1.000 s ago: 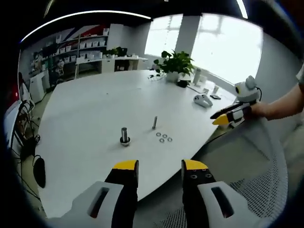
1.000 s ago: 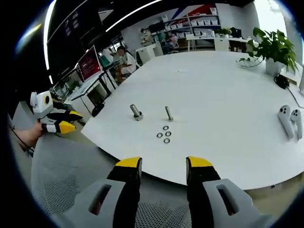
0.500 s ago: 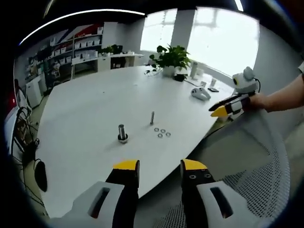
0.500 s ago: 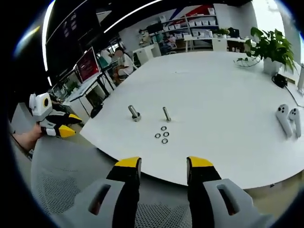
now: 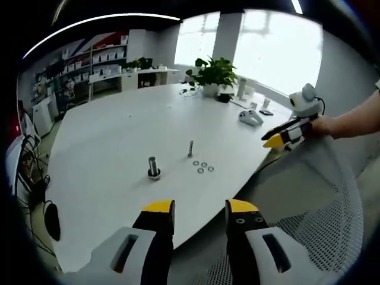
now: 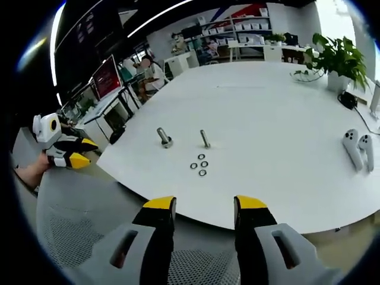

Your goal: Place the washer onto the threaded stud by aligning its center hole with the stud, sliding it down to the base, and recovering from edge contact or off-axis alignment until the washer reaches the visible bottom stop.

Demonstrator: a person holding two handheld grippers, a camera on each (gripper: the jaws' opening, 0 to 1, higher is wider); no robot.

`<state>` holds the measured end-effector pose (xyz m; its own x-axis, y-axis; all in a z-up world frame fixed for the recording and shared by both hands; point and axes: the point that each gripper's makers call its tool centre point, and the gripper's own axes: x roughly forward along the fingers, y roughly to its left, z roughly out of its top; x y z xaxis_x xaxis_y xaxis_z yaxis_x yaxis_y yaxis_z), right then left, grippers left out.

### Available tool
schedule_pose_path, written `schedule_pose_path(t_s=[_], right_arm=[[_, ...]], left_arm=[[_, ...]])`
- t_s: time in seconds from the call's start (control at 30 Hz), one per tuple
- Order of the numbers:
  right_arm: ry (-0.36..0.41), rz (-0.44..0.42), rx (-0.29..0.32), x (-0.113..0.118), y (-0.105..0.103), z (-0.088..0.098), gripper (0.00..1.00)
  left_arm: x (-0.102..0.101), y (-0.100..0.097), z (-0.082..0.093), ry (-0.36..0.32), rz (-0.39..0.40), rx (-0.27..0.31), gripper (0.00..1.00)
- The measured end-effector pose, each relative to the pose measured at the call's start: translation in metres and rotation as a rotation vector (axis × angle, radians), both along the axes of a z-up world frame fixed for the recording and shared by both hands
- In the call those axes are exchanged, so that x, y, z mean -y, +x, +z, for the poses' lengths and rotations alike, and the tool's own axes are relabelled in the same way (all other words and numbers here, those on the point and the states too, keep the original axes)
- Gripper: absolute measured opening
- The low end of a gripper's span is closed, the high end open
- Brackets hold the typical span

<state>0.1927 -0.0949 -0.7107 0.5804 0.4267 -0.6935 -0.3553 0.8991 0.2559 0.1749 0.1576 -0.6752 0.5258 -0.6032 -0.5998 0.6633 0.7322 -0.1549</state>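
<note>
Left gripper view: the left gripper (image 5: 195, 209) stands at lower centre, its yellow-tipped fingers (image 5: 158, 208) apart and empty, short of the white counter (image 5: 113, 136). At mid-frame, well beyond the fingers, a thin threaded stud (image 5: 190, 148) stands upright; a thicker bolt (image 5: 154, 168) stands to its lower left, and the washers (image 5: 203, 167) lie in a small cluster just right of the stud. The right gripper (image 5: 279, 138) enters at right, held in a hand (image 5: 323, 126).

Right gripper view: the right gripper (image 6: 202, 208) sits at lower centre, fingers (image 6: 158, 205) spread, holding nothing. The washers (image 6: 199, 164) lie flat just below the stud (image 6: 204, 139), the bolt (image 6: 162, 137) to its left. The left gripper (image 6: 74, 151) appears at the left edge, off the counter.
</note>
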Motion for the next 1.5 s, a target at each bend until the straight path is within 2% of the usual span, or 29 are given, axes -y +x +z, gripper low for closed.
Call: schedule_pose_path(t_s=[0.4, 0.8, 1.1, 1.2, 1.4, 1.5], right_arm=[[-0.019, 0.040, -0.022, -0.004, -0.005, -0.004, 0.43], [-0.020, 0.052, -0.020, -0.004, -0.005, -0.003, 0.46], [0.000, 0.037, -0.003, -0.004, -0.002, 0.000, 0.47], [0.007, 0.027, 0.004, -0.003, -0.001, 0.001, 0.47], [0.004, 0.021, 0.008, -0.002, 0.001, 0.001, 0.47], [0.007, 0.015, 0.008, -0.002, 0.001, 0.001, 0.46]], left_arm=[[-0.005, 0.003, 0.003, -0.019, 0.043, -0.001, 0.28], [-0.008, 0.004, 0.006, -0.030, 0.064, 0.005, 0.31], [-0.010, 0.002, 0.003, 0.014, 0.055, 0.007, 0.31], [-0.010, 0.001, 0.001, 0.061, 0.038, 0.022, 0.30], [-0.013, 0.004, 0.001, 0.032, 0.057, 0.004, 0.30], [-0.011, 0.001, -0.002, 0.045, 0.046, 0.001, 0.30]])
